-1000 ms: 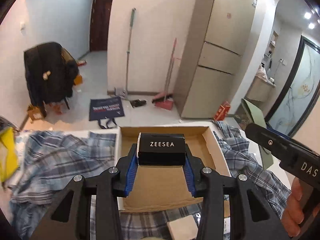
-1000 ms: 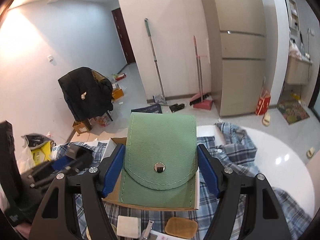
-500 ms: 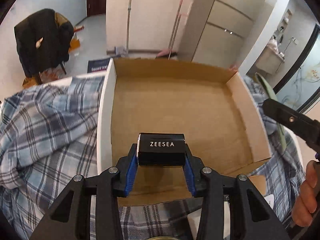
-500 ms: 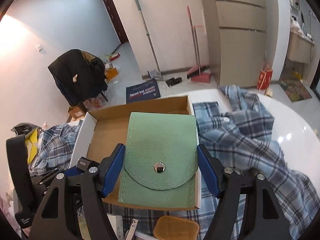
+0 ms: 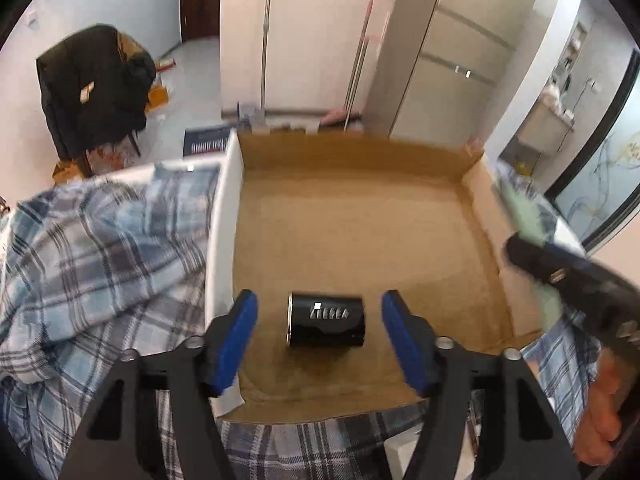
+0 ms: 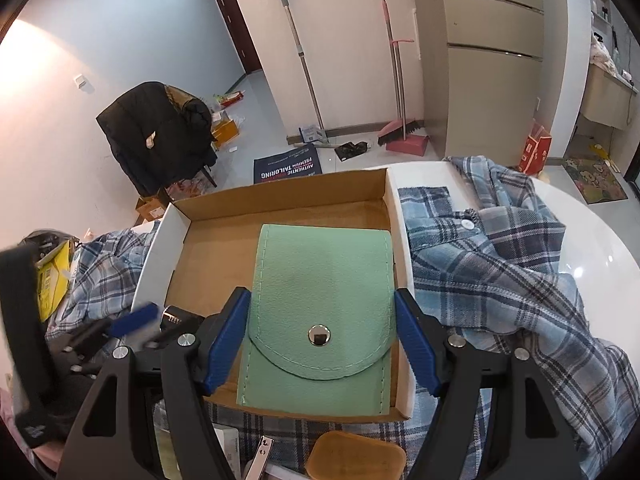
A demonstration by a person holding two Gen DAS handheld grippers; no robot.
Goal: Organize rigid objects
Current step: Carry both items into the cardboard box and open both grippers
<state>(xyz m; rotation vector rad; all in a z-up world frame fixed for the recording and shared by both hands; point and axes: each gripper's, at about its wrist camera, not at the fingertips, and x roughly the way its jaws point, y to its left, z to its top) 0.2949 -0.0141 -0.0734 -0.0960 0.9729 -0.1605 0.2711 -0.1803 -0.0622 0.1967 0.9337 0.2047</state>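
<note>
An open cardboard box point(image 5: 360, 168) lies on a plaid shirt. My left gripper point(image 5: 320, 336) is open above the box's near left part. A small black ZEESEA box point(image 5: 326, 325) lies on the box floor between the spread jaws, apart from both. My right gripper point(image 6: 322, 340) is shut on a green snap-button pouch point(image 6: 320, 296) and holds it over the right side of the cardboard box point(image 6: 280, 196). The left gripper point(image 6: 132, 324) and the black box point(image 6: 174, 314) show at the left of the right wrist view. The right gripper point(image 5: 560, 268) shows blurred in the left wrist view.
A blue plaid shirt point(image 6: 500, 272) covers the white table point(image 6: 580, 216) around the box. A wooden block point(image 6: 356, 456), nail clippers point(image 6: 258, 456) and small boxes lie near the front edge. A yellow bag point(image 6: 50, 276) sits at the left.
My left gripper opened and let go of the black ZEESEA box, which now lies on the box floor. My right gripper moved the green pouch forward over the box.
</note>
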